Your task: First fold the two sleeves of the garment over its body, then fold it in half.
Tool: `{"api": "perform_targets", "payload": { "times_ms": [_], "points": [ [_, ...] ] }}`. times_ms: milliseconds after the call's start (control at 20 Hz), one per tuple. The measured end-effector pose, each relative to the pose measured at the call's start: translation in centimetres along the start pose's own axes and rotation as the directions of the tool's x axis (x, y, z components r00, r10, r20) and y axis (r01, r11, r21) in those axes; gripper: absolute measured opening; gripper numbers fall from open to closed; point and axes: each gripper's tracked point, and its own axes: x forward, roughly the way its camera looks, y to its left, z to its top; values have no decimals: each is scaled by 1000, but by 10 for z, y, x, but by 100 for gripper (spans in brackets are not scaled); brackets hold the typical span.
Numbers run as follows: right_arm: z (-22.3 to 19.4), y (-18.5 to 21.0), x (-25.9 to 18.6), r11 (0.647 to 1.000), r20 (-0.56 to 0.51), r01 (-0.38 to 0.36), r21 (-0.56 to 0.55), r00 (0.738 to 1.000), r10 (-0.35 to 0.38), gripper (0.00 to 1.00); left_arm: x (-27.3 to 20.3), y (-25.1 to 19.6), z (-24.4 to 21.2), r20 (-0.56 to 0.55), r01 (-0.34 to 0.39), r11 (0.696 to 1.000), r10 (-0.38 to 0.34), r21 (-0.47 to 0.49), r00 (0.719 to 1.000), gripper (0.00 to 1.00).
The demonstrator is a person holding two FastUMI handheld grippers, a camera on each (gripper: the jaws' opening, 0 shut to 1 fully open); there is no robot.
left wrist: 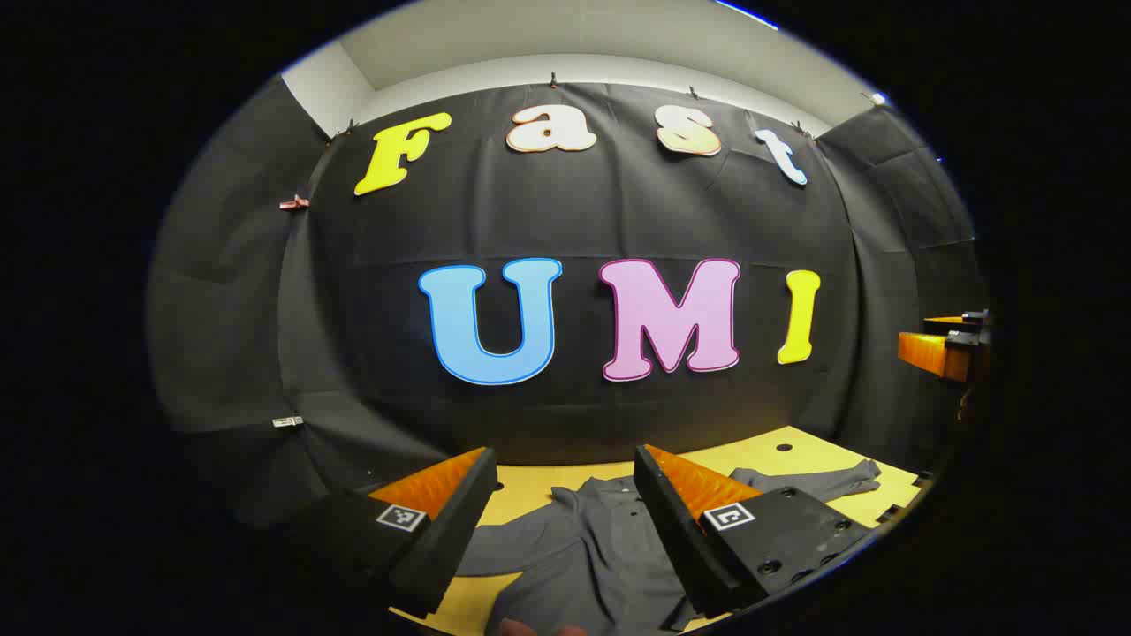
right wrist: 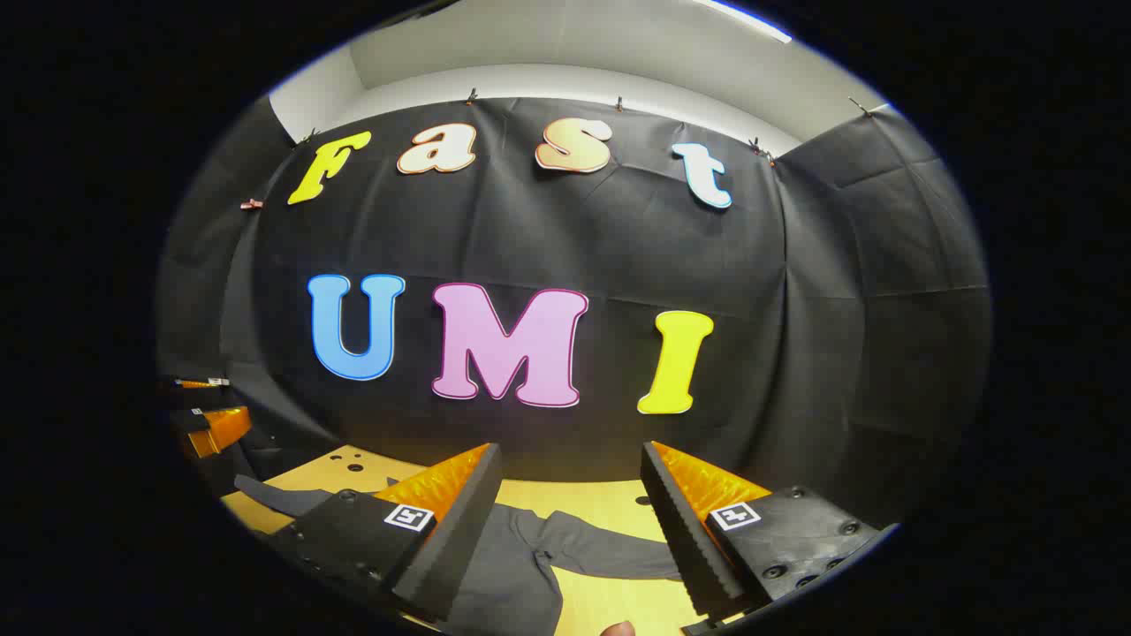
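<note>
Left gripper view first: the left gripper (left wrist: 565, 521) hangs above the table (left wrist: 800, 455) with its jaws spread wide, nothing between them. Below lies the grey garment (left wrist: 601, 548), flat on the yellow tabletop, collar toward the black cloth wall (left wrist: 565, 230). One sleeve (left wrist: 817, 481) runs out from the garment's body toward the table's edge, apart from the body and not yet folded over. Beyond that sleeve, up in the air, part of the right gripper (left wrist: 941, 349) peeks in; from here I cannot tell how its jaws stand.

Over to the right gripper view: the right gripper (right wrist: 570, 530) is released too, jaws well apart, raised off the garment (right wrist: 508, 574). A sleeve (right wrist: 610, 552) stretches away from the body across the bare table (right wrist: 601, 503). On the far side of the garment the other sleeve (right wrist: 269, 495) trails off toward the left gripper (right wrist: 212, 428).

So by my reading, the sleeve fold has yet to start. To do it well, each gripper should come down near its own sleeve's cuff, pinch only the top layer of cloth, lift just clear of the table, and carry the sleeve across the garment's body. Lay it flat before letting go; dragging it would bunch the body underneath. One at a time looks safer.
</note>
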Motion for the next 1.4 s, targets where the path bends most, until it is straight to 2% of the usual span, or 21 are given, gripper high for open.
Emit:
{"api": "perform_targets", "payload": {
  "times_ms": [50, 100, 150, 200, 350, 400, 550, 600, 850, 1100, 1300, 1400],
  "points": [
    [-2, 1, 2, 1000, -3, -9, 1, 1000, 9, 97, 3, -2, -1, -3, -3, 1000, 3, -4, 1000, 98],
    [-5, 2, 4, 1000, -12, -17, 5, 1000, 18, 92, 6, -6, 1, -4, -4, 1000, 4, -5, 1000, 98],
    [-8, 3, 6, 1000, -19, -27, 12, 999, 28, 92, 7, -9, 0, -2, -7, 1000, 7, -5, 1000, 98],
    [-10, 2, 8, 999, -25, -31, 17, 999, 32, 97, 9, -12, 0, -4, -7, 1000, 7, -3, 1000, 98],
    [-10, -6, 13, 999, -23, -32, 14, 999, 33, 97, 14, -19, 0, -7, -7, 1000, 7, 4, 1000, 98],
    [-10, -9, 14, 999, -22, -30, 11, 999, 30, 92, 16, -23, 0, -10, -6, 1000, 6, 4, 1000, 98],
    [-14, -16, 17, 999, -29, -31, 19, 999, 32, 92, 18, -32, 0, -12, 1, 1000, -1, 9, 1000, 98],
    [-15, -17, 17, 999, -29, -31, 21, 999, 32, 97, 18, -36, -2, -14, 4, 1000, -4, 13, 1000, 98],
    [-25, -33, 26, 1000, -52, -28, 11, 998, 29, 97, 20, -49, -2, -20, 17, 1000, -16, 19, 1000, 98],
    [-65, -94, 53, 999, -145, 35, 34, 989, -29, 98, 26, -66, -11, -43, 26, 999, -24, 27, 999, 98],
    [-125, -151, 74, 993, -266, 98, 59, 961, -79, 98, 34, -79, -23, -79, 21, 999, -18, 26, 997, 98],
    [-159, -178, 84, 992, -314, 119, 35, 944, -102, 98, 39, -84, -29, -95, 7, 1000, -5, 22, 995, 98]
  ]
}}
